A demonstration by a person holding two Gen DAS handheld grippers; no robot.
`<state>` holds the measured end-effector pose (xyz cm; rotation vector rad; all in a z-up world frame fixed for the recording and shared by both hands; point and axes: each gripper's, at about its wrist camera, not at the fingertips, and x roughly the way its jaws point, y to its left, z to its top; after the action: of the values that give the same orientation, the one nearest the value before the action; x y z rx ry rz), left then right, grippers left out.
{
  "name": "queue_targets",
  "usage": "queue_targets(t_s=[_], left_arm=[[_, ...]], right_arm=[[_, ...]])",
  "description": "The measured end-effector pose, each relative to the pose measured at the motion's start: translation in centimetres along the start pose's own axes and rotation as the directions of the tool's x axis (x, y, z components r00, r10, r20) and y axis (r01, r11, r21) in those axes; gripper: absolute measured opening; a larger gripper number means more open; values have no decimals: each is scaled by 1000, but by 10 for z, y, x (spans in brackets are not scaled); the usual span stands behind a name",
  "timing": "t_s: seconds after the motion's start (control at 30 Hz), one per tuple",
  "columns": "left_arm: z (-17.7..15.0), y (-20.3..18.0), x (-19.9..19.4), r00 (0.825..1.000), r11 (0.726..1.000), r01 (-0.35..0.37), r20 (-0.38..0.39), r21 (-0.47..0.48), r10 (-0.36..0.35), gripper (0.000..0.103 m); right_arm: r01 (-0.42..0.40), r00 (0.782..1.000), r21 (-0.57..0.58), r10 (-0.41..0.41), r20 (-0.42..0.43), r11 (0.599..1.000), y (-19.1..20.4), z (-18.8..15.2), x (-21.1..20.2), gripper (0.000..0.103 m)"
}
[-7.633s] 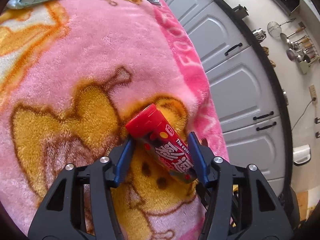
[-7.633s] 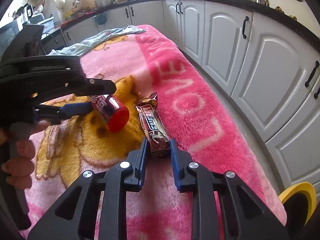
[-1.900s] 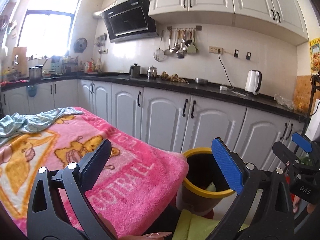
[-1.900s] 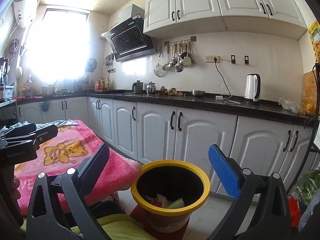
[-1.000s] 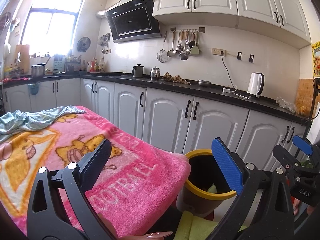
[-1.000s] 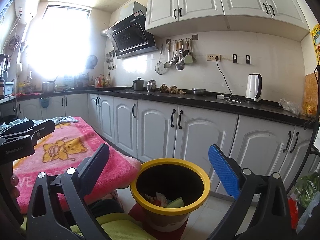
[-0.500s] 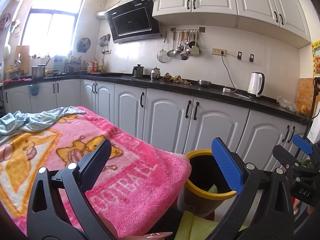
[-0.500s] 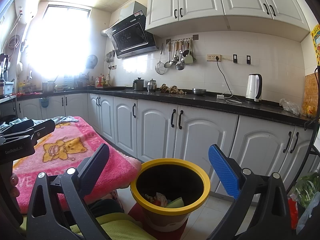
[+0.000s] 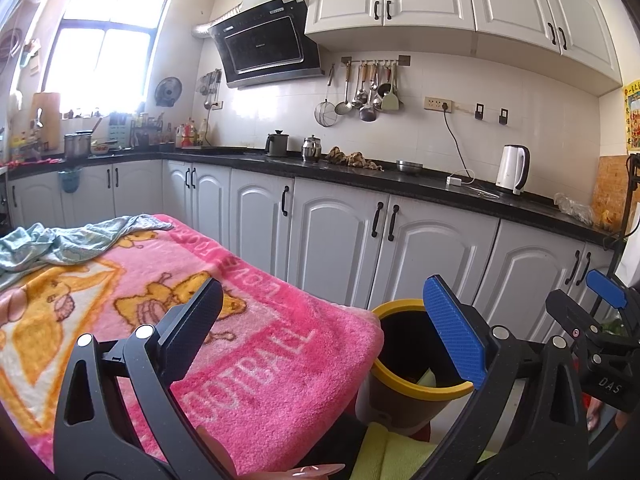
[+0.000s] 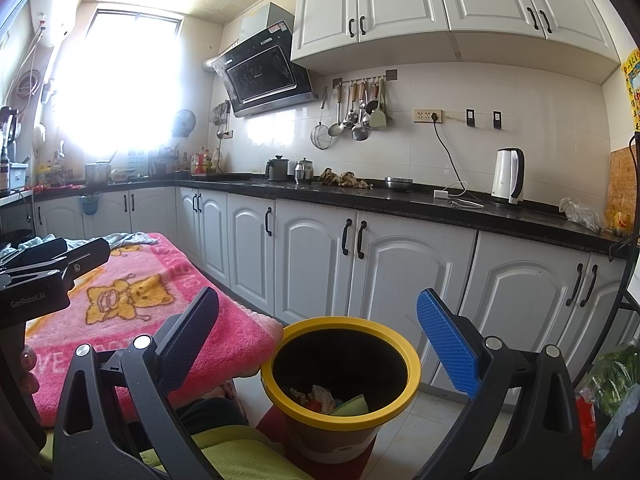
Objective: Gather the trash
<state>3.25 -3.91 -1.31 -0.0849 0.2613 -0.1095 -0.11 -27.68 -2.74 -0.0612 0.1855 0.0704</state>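
Observation:
A yellow-rimmed trash bin stands on the floor beside the pink blanket; wrappers and scraps lie at its bottom. It also shows in the left wrist view, partly behind the blanket. My right gripper is open and empty, held above and in front of the bin. My left gripper is open and empty, over the blanket's near corner. No trash shows on the blanket.
White base cabinets under a black counter run behind the bin. A light blue cloth lies at the blanket's far end. A green bag sits at the right. The person's yellow-green lap is below.
Over the last two seconds hardly anything has moved; both grippers stay open and empty. Earlier they held a red tube and a snack-bar wrapper on the blanket, which they no longer hold.

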Motion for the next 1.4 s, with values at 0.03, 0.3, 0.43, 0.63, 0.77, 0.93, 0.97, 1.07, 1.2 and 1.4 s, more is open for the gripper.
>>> queue_targets(t_s=[0.03, 0.3, 0.43, 0.63, 0.77, 0.93, 0.97, 1.07, 1.2, 1.4], left_arm=[[0, -1, 0, 1000, 1000, -1, 0, 0, 1, 92], [0, 0, 0, 1000, 1000, -1, -1, 0, 1, 92], [0, 0, 1, 1000, 1000, -1, -1, 0, 1, 92], [0, 0, 1, 1000, 1000, -1, -1, 1, 1, 92], [0, 0, 1, 1000, 1000, -1, -2, 1, 1, 92], [1, 1, 0, 1000, 1000, -1, -2, 0, 1, 92], [1, 1, 0, 1000, 1000, -3, -2, 1, 3, 92], [1, 2, 0, 1000, 1000, -2, -2, 2, 2, 92], [1, 1, 0, 1000, 1000, -1, -3, 1, 1, 92], [-1, 6, 3, 1000, 1000, 4, -24, 3, -4, 92]], right_arm=[[0, 1000, 0, 0, 0, 1000, 0, 0, 0, 97], [0, 1000, 0, 0, 1, 1000, 1, 0, 0, 97], [1, 1000, -1, -1, 0, 1000, 1, 0, 0, 97], [2, 1000, -1, -2, 1, 1000, 1, 0, 0, 97], [2, 1000, -1, -2, 1, 1000, 1, 0, -1, 97], [2, 1000, -2, -2, 1, 1000, 2, 0, -1, 97], [2, 1000, -2, -2, 2, 1000, 2, 0, -1, 97], [2, 1000, -2, -2, 2, 1000, 2, 0, -1, 97], [2, 1000, -1, -2, 1, 1000, 2, 0, -1, 97], [1, 1000, -2, -1, -3, 1000, 2, -2, 0, 97]])
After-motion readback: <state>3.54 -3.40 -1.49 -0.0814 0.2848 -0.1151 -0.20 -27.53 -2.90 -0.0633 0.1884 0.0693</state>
